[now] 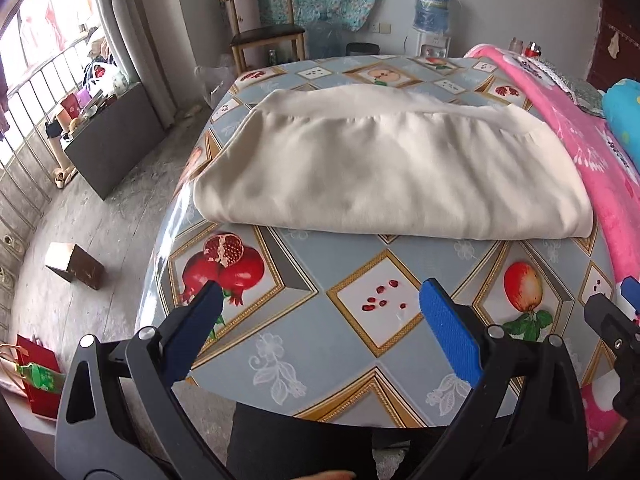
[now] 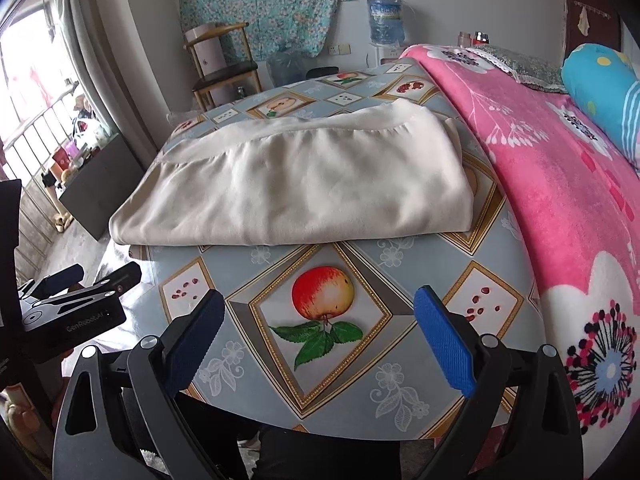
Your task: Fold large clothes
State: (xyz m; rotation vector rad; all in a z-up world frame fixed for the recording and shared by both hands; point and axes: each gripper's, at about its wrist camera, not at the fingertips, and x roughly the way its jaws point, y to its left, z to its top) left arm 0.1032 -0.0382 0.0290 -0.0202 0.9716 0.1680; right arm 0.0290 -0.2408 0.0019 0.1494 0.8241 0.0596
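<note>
A cream garment (image 1: 384, 168) lies folded into a thick rectangle on the fruit-patterned table (image 1: 332, 344), its ribbed hem along the far side. The right wrist view shows the same cream garment (image 2: 296, 188) across the middle of the table (image 2: 248, 344). My left gripper (image 1: 320, 300) hovers open over the table's near edge, short of the garment, with nothing between its blue pads. My right gripper (image 2: 318, 306) is open too, above the apple picture, well short of the fold. Each gripper shows at the edge of the other's view.
A pink flowered blanket (image 2: 560, 184) borders the table on the right, with a blue pillow (image 2: 604, 84) on it. A wooden chair (image 1: 264, 28) and a water dispenser (image 1: 432, 12) stand behind. Left of the table is bare floor with a small box (image 1: 74, 266) and a dark cabinet (image 1: 116, 140).
</note>
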